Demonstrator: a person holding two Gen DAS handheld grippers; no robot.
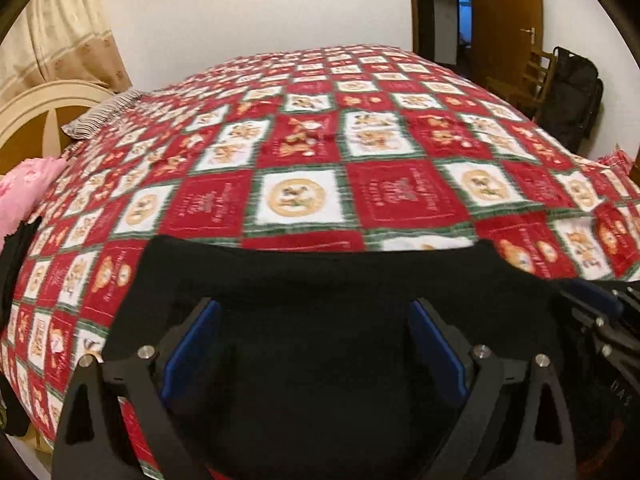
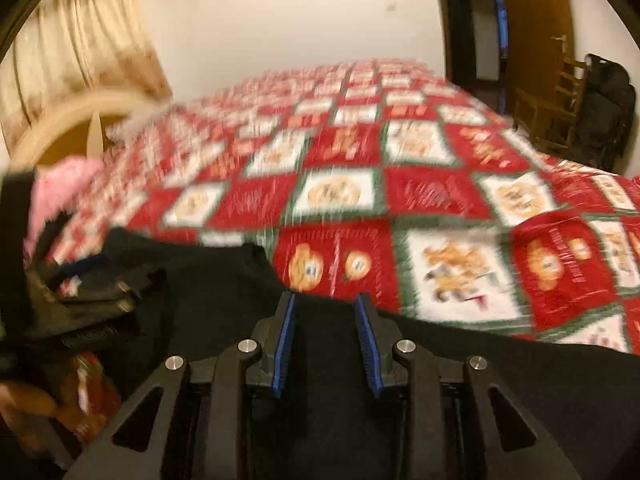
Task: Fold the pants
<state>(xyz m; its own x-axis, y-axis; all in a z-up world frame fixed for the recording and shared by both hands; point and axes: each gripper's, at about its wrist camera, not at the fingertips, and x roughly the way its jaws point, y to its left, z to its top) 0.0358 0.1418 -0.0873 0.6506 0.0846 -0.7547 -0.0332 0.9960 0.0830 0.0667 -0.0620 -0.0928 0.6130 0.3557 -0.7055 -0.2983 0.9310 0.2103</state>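
The black pants lie at the near edge of the bed on the red patchwork quilt. My left gripper is open, its blue pads wide apart over the black cloth. The pants also show in the right wrist view, which is blurred by motion. My right gripper is over the cloth's far edge with its blue pads partly apart and black cloth between them; whether it grips the cloth is unclear. The left gripper shows at the left of the right wrist view, and the right gripper at the right edge of the left wrist view.
A pink cloth and a striped pillow lie at the bed's left side by the cream headboard. A wooden chair and a black bag stand by the brown door at the far right.
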